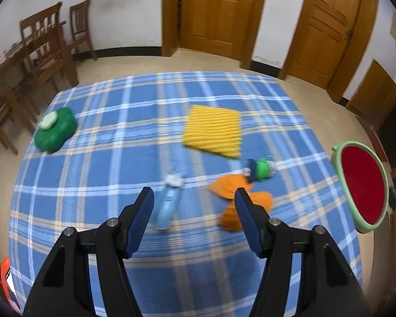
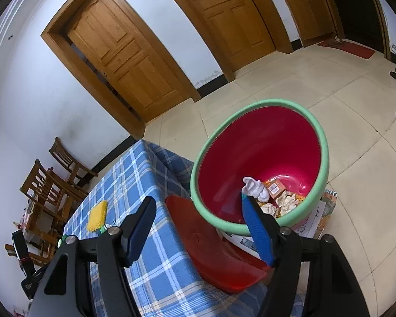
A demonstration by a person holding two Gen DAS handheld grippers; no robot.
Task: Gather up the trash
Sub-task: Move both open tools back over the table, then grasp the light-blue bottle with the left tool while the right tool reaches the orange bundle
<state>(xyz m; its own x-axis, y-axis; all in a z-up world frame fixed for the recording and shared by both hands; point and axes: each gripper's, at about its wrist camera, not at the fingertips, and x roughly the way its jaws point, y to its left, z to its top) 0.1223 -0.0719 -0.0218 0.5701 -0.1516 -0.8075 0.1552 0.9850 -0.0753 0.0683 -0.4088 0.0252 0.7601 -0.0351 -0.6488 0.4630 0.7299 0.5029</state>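
Observation:
In the left wrist view my left gripper (image 1: 195,198) is open and empty above the blue plaid table (image 1: 118,237). A light blue bottle (image 1: 167,203) lies just ahead between its fingers. An orange crumpled wrapper (image 1: 224,185) lies by the right finger, and a small green and blue toy-like piece (image 1: 260,169) behind it. In the right wrist view my right gripper (image 2: 198,203) is open and empty over the red bin with the green rim (image 2: 266,142), which holds a white crumpled piece (image 2: 254,186), paper wads (image 2: 286,200) and a small box (image 2: 274,187).
A yellow ribbed sponge cloth (image 1: 213,130) lies mid-table and a green lidded container (image 1: 55,129) at the far left. The bin shows at the table's right edge (image 1: 361,185). A red stool seat (image 2: 213,248) stands beside the bin. Wooden chairs (image 1: 47,45) stand at the left.

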